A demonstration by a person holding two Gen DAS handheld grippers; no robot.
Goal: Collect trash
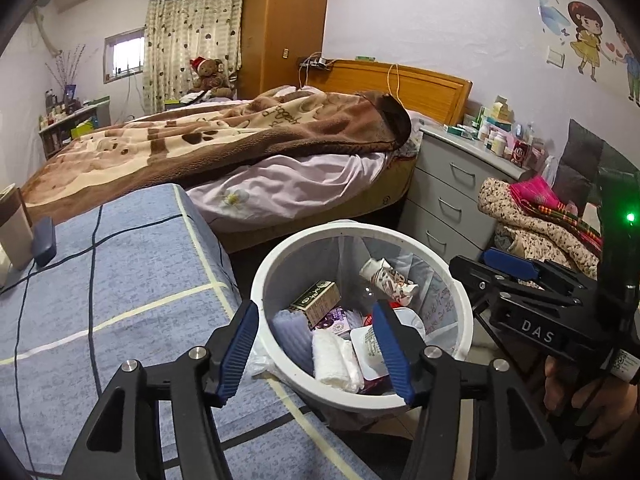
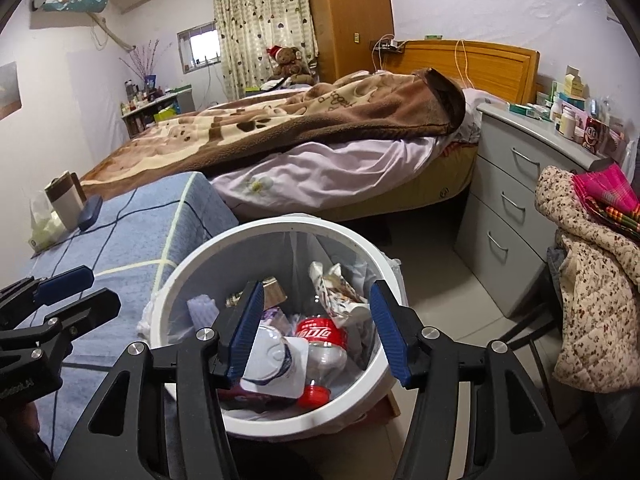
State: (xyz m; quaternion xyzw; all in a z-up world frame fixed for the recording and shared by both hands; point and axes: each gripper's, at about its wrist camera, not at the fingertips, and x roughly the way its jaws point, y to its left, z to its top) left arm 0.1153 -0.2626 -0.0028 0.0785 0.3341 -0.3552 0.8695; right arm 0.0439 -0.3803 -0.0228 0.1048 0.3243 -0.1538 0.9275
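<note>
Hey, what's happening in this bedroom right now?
A person is collecting trash with two handheld grippers. Both the left gripper and the right gripper hang open and empty over a white trash bin beside the blue-covered table. The bin already holds a cola bottle, a crumpled wrapper, a small green box and other scraps.

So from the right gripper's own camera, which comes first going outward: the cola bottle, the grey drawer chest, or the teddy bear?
1. Cola bottle: nearest, in the white bin right under the open right gripper.
2. Grey drawer chest: farther, to the right beside the bed.
3. Teddy bear: farthest, across the bed by the curtain.
</note>
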